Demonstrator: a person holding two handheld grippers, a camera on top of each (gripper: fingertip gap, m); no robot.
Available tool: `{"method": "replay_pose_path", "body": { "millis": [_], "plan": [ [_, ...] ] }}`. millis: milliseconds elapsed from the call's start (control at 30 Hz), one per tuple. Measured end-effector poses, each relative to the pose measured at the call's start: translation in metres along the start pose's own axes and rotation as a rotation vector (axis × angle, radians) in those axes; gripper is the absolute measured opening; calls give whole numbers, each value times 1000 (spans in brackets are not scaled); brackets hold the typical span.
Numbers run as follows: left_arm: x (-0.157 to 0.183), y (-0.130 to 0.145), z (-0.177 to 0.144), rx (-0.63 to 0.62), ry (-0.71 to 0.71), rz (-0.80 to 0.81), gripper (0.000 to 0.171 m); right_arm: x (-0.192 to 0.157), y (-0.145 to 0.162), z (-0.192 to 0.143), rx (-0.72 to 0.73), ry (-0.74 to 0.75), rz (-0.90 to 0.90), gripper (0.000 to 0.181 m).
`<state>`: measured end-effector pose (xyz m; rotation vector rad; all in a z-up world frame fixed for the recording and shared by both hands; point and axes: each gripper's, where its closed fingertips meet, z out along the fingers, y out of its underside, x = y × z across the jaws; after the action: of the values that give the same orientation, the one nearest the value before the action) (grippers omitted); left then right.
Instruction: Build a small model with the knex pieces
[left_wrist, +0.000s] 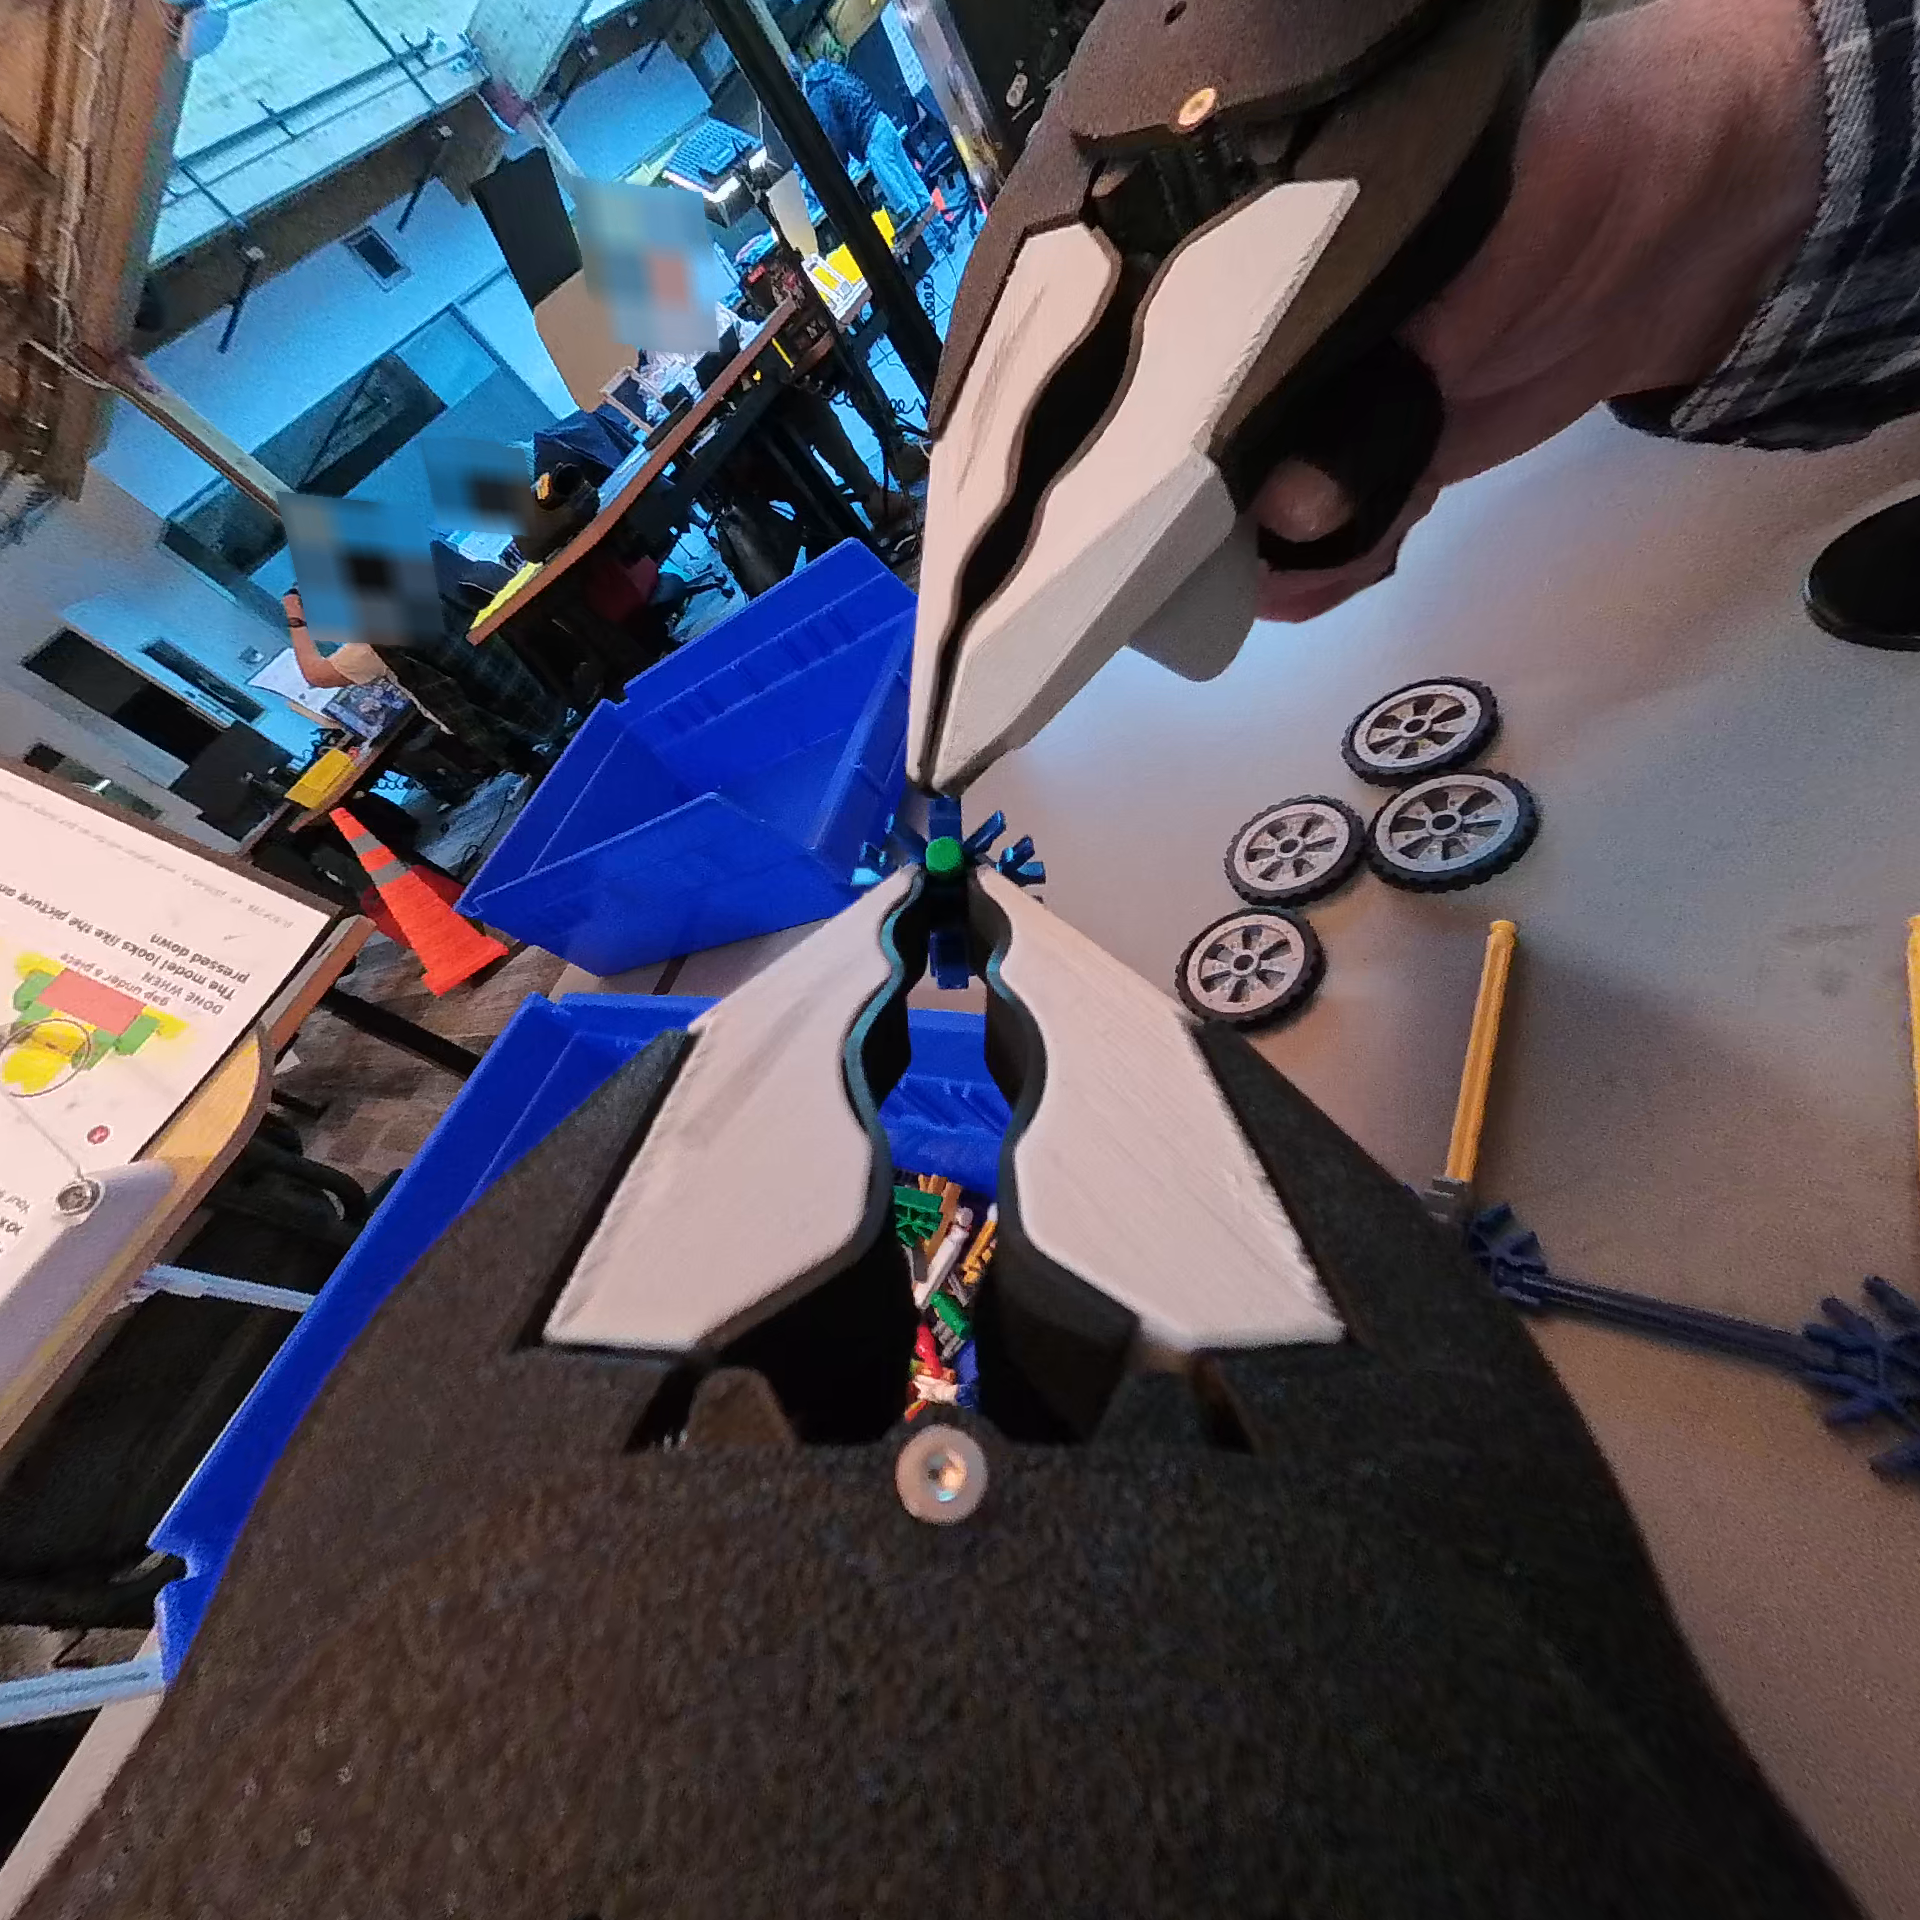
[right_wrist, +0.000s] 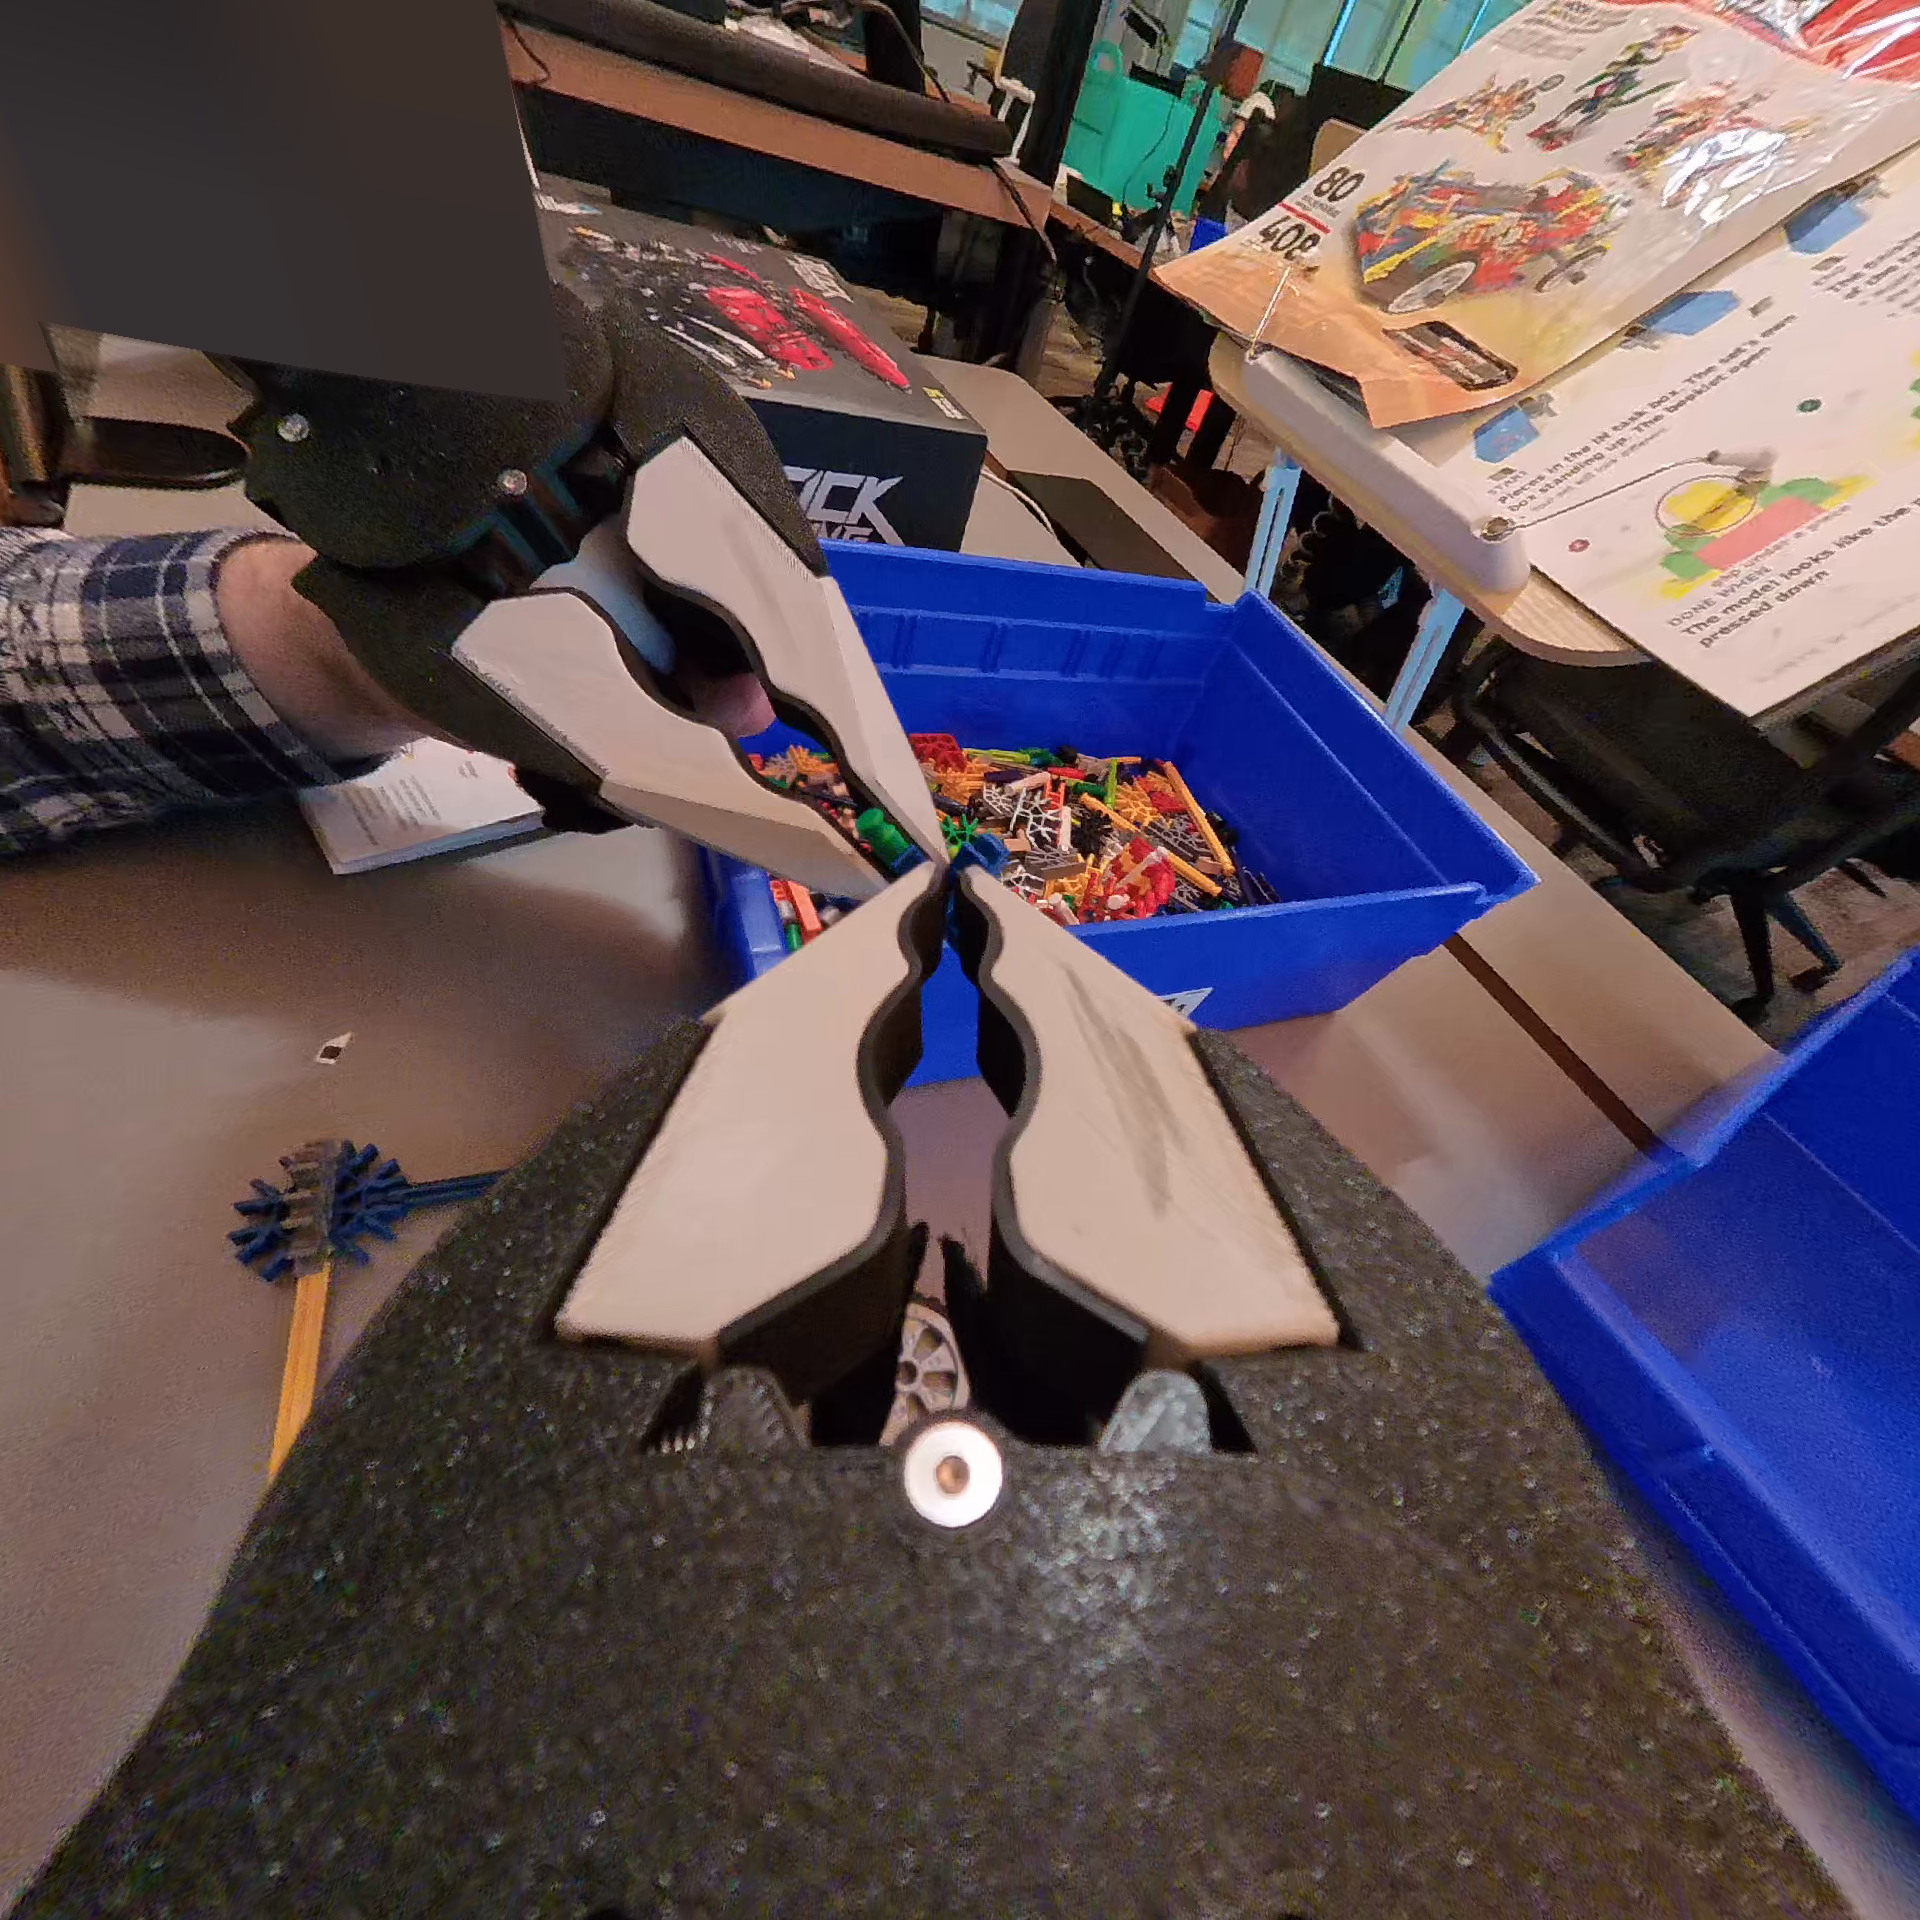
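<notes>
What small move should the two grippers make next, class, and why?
Probably press the pieces together: the left gripper holds a green-tipped blue piece, and the right gripper pinches a blue connector tip to tip against it, above the parts bin.

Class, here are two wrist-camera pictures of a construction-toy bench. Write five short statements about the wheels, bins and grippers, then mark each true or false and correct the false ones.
1. Four grey spoked wheels lie on the table. True.
2. The left gripper holds a small piece with a green rod end. True.
3. The blue bin of mixed construction pieces is empty. False: it is full of coloured rods and connectors.
4. The right gripper is wide open. False: its jaws are nearly closed on a blue connector.
5. The yellow rod stands upright. False: it lies flat on the table.
</notes>
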<state>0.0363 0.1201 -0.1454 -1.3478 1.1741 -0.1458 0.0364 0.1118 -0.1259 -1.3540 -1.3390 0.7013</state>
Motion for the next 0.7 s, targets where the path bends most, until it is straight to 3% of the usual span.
{"method": "replay_pose_path", "body": {
  "millis": [700],
  "plan": [
    [1, 5, 4, -38, 10, -2, 4, -1, 9, 6, -49, 13, -67, 0]
  ]
}}
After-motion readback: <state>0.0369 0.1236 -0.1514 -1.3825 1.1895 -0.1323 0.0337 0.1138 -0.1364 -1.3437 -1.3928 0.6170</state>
